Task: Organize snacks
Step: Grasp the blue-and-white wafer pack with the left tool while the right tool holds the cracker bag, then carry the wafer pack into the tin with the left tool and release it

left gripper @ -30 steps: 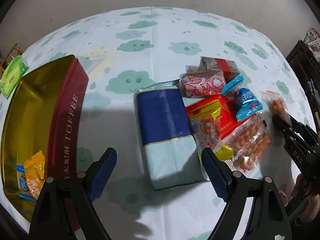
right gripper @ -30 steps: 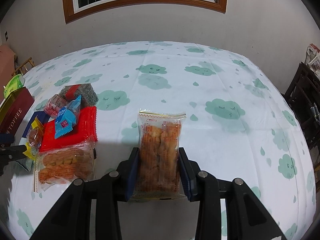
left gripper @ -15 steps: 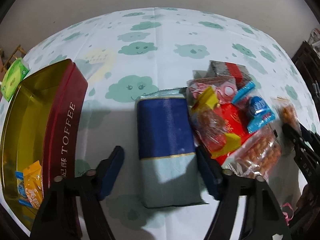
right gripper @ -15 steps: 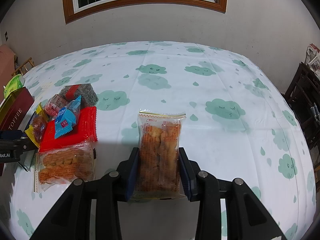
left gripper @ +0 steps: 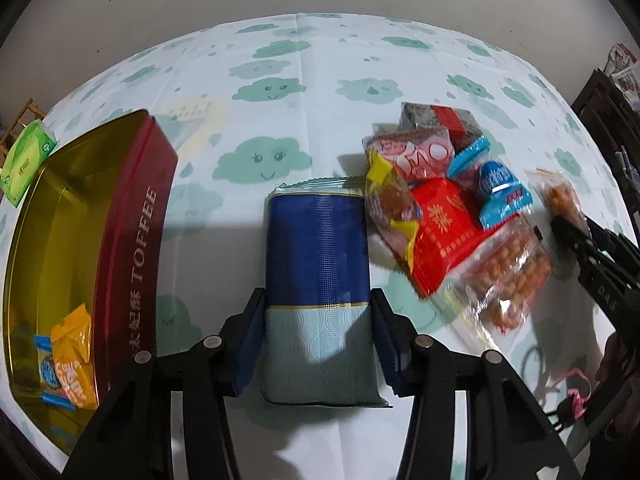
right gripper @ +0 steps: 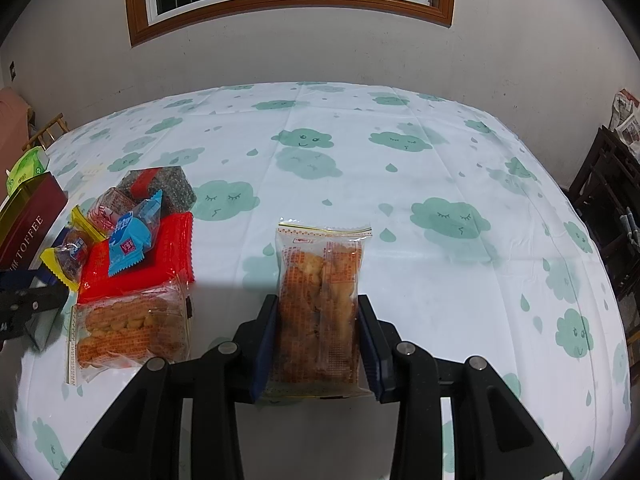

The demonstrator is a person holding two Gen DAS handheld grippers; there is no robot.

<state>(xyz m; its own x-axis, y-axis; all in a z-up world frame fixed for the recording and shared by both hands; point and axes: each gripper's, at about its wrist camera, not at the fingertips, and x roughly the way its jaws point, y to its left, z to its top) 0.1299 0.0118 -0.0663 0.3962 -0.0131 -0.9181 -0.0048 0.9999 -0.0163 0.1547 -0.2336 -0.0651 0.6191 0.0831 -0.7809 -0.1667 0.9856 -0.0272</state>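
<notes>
A blue and pale-blue packet (left gripper: 318,248) lies on the cloud-print tablecloth. My left gripper (left gripper: 318,340) straddles its near half, jaws closing, and the pads touch both of its long sides. My right gripper (right gripper: 318,344) is shut on a clear packet of fried snacks (right gripper: 320,276), which rests on the cloth. The left wrist view shows this right gripper (left gripper: 576,236) at the far right with the clear packet (left gripper: 556,196). A pile of mixed snacks (left gripper: 444,224) lies just right of the blue packet. Left of it stands an open red toffee tin (left gripper: 136,240).
The tin holds an orange packet (left gripper: 72,344) and a small blue one. A green box (left gripper: 26,160) sits beyond the tin. In the right wrist view the snack pile (right gripper: 156,256) lies left of my gripper, and dark furniture (right gripper: 612,200) stands past the table's right edge.
The left gripper's jaws have narrowed from wide apart to the blue packet's sides, and it has moved forward over the packet. A yellow-ended sweet has shifted up in the pile. The right gripper is unchanged.
</notes>
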